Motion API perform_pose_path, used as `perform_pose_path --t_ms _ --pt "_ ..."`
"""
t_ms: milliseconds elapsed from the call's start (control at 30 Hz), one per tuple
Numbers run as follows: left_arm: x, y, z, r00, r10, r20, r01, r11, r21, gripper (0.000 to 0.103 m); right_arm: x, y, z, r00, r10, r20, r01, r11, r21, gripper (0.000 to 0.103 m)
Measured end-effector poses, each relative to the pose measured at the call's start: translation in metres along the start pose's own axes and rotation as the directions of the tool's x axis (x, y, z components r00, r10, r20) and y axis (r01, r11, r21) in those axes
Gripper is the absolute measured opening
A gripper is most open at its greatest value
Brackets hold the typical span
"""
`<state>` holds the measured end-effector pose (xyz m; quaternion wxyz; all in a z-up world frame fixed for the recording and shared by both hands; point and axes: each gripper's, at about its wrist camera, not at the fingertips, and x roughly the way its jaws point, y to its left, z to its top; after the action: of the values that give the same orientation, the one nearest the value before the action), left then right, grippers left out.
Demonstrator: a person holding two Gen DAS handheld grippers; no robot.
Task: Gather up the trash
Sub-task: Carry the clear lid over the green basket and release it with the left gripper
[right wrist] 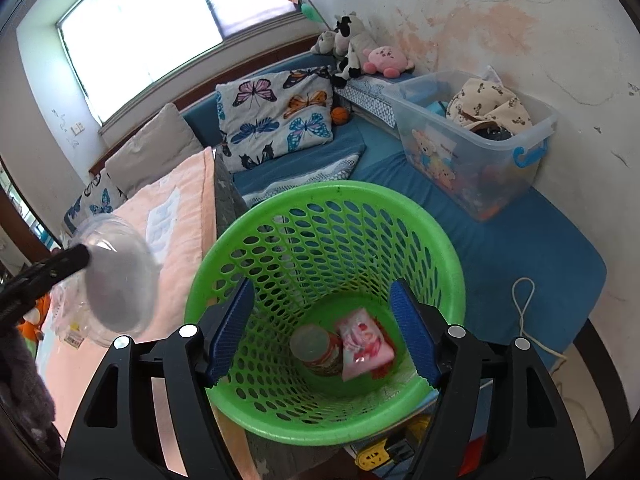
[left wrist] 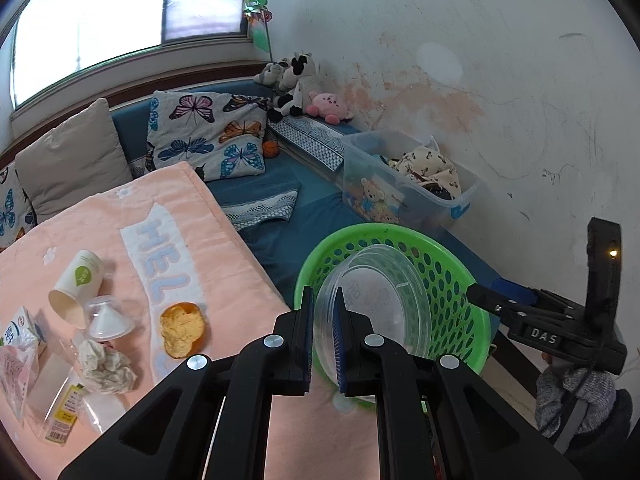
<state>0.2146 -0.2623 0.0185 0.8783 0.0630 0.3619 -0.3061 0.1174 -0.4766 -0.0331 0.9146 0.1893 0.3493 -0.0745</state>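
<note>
My left gripper (left wrist: 324, 340) is shut on the rim of a clear plastic bowl (left wrist: 380, 304), held in front of the green perforated basket (left wrist: 460, 280). In the right wrist view the bowl (right wrist: 116, 276) hangs left of the basket (right wrist: 256, 216), over the table edge. My right gripper (right wrist: 320, 328) is open and empty above the basket's mouth; it also shows in the left wrist view (left wrist: 480, 294). In the basket lie a small jar (right wrist: 316, 350) and a pink wrapper (right wrist: 364, 342).
On the pink blanket-covered table (left wrist: 224, 220) lie a paper cup (left wrist: 78, 282), a clear dome lid (left wrist: 106, 318), crumpled paper (left wrist: 106, 366), orange peel (left wrist: 182, 328) and wrappers (left wrist: 24, 360). A clear storage bin (right wrist: 476, 136), butterfly pillow (right wrist: 276, 116) and plush toys (right wrist: 356, 46) sit on the blue couch.
</note>
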Motion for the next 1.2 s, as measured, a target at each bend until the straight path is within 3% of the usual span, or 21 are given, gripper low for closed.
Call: perform_pose_path --t_ms 533,733,900,1200 --pt "0.054 -0.041 -0.004 0.993 -0.034 -0.111 0.039 0.998 0.041 0.010 -0.024 -0.017 -0.011 1.000 0.000 0.032 -0.002 0.999 0.038 0.073" --pt "0.059 -0.046 -0.012 0.991 -0.057 -0.125 0.062 0.997 0.039 0.020 -0.025 -0.018 -0.013 1.000 0.004 0.029 -0.005 0.999 0.043 0.073" --pt "0.048 -0.038 -0.019 0.991 -0.068 -0.114 0.072 0.997 0.026 0.039 -0.023 -0.012 -0.016 1.000 0.014 0.022 -0.015 0.999 0.038 0.073" --pt "0.013 -0.004 -0.028 0.997 -0.019 -0.068 0.020 1.000 0.006 0.042 -0.025 0.012 -0.017 0.999 0.035 0.022 -0.035 0.999 0.003 0.073"
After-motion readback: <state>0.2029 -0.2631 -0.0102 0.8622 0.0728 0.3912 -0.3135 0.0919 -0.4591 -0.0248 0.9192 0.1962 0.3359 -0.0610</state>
